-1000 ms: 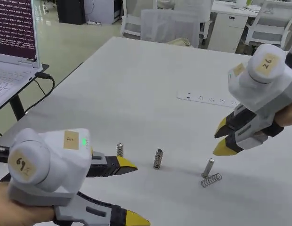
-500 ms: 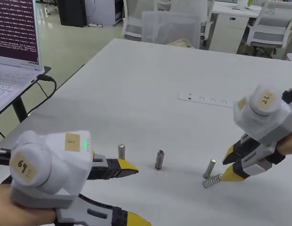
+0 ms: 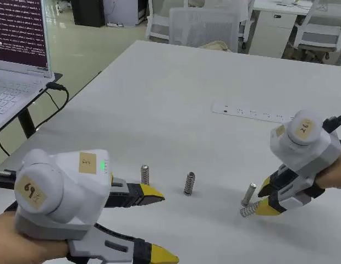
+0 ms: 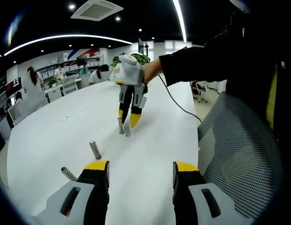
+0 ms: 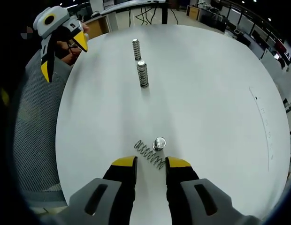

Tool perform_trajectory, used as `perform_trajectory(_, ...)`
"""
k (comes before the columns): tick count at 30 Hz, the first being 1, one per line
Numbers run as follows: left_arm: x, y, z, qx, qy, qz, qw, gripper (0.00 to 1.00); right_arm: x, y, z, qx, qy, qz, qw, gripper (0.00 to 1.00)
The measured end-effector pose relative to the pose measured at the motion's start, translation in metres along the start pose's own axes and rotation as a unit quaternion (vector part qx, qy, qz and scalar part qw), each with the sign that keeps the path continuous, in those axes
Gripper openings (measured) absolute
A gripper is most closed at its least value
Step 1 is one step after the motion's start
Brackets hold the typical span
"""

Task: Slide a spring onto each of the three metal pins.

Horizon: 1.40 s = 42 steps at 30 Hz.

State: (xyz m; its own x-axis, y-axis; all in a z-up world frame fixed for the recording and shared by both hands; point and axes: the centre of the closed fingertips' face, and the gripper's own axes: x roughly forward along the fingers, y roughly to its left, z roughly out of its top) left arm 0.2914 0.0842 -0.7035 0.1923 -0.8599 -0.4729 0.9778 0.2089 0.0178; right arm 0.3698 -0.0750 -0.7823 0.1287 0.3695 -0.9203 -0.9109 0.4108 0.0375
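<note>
Right gripper view: right gripper [image 5: 151, 163], parted and empty, by coiled wire spring [image 5: 148, 153].

Three metal pins [image 3: 249, 193], three springs [image 3: 189, 183], two claws [image 3: 166, 226], one power strip [image 3: 253, 114], one laptop [image 3: 19, 49].

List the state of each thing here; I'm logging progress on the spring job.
Left pin: upright, spring on.
Middle pin: upright, spring on.
Right pin: upright, bare.
Loose spring: lying flat beside the right pin.
Left gripper: open, empty.
Right gripper: open, tips at the loose spring.
Laptop: open, screen lit.
</note>
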Motion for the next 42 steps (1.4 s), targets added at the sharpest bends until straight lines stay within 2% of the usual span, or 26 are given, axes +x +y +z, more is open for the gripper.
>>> perform_trajectory(12,-0.001,-0.001,-0.002,-0.002,0.001,0.001,1.0000,0.48,0.007,0.007,-0.013,0.002,0.018,0.007,0.9998,0.20)
perform_trajectory(21,-0.001,-0.002,-0.002,-0.001,0.001,-0.001,1.0000,0.48,0.010,0.014,-0.022,-0.011,0.027,0.005,0.9996,0.15)
perform_trajectory(28,-0.001,-0.002,-0.003,0.000,0.003,-0.001,1.0000,0.47,0.010,0.014,-0.023,-0.033,0.030,-0.006,0.9990,0.13)
perform_trajectory(35,-0.001,-0.001,-0.003,0.001,0.004,0.001,1.0000,0.47,0.010,0.012,-0.024,-0.076,0.041,-0.017,0.9961,0.09)
perform_trajectory(42,0.000,-0.001,-0.002,0.002,0.006,0.000,1.0000,0.46,0.007,0.014,-0.023,-0.082,0.042,-0.017,0.9956,0.08)
